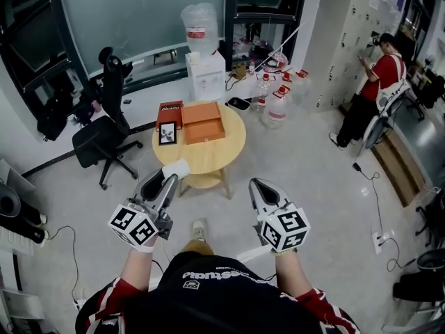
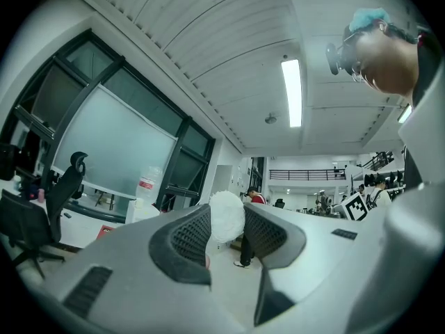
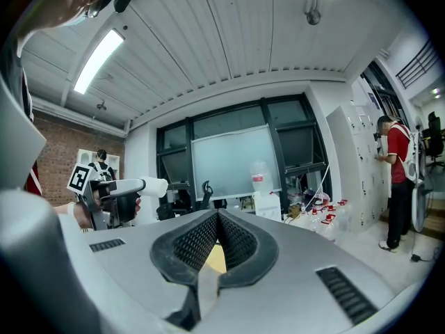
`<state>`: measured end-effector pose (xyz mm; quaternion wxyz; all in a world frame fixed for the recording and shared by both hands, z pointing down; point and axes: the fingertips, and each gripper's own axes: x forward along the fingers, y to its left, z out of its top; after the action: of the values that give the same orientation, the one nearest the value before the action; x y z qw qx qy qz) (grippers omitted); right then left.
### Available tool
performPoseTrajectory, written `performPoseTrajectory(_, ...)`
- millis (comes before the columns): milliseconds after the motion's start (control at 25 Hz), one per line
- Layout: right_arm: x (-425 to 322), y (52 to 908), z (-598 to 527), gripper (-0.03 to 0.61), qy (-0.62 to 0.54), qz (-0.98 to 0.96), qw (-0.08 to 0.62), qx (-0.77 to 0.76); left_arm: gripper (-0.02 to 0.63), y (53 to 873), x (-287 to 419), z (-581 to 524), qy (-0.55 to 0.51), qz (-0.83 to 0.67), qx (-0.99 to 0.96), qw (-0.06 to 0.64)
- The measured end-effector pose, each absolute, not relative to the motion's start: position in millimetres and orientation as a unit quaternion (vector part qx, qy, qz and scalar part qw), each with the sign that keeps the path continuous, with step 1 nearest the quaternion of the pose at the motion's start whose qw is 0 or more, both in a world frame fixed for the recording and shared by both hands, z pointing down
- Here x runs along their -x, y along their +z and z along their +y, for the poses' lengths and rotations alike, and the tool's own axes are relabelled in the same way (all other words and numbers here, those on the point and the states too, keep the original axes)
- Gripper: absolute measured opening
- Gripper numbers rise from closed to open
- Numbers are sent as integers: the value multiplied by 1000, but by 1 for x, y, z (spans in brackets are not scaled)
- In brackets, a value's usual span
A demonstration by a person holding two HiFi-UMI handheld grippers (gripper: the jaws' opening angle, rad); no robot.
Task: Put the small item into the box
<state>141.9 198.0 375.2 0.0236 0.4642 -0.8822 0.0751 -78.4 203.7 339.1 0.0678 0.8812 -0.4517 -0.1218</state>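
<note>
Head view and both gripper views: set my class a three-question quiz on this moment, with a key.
1. True or false: the right claw stands open.
2. Where is the orange box? A on the round table; B on the floor; C on a chair.
3. What is the left claw shut on?
Key: 1 false, it is shut with nothing in it. 2 A. 3 The white item.
</note>
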Motion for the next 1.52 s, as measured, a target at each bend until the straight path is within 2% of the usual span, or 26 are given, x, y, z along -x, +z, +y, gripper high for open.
performPoseTrajectory(1040, -155, 388, 195, 26, 93, -871, 30, -481, 155, 347, 66, 182, -108, -434, -892, 72)
performPoseTrajectory(1520, -136, 397, 163, 26, 97, -871, 43, -479, 155, 361, 93, 147, -108, -445, -885, 85)
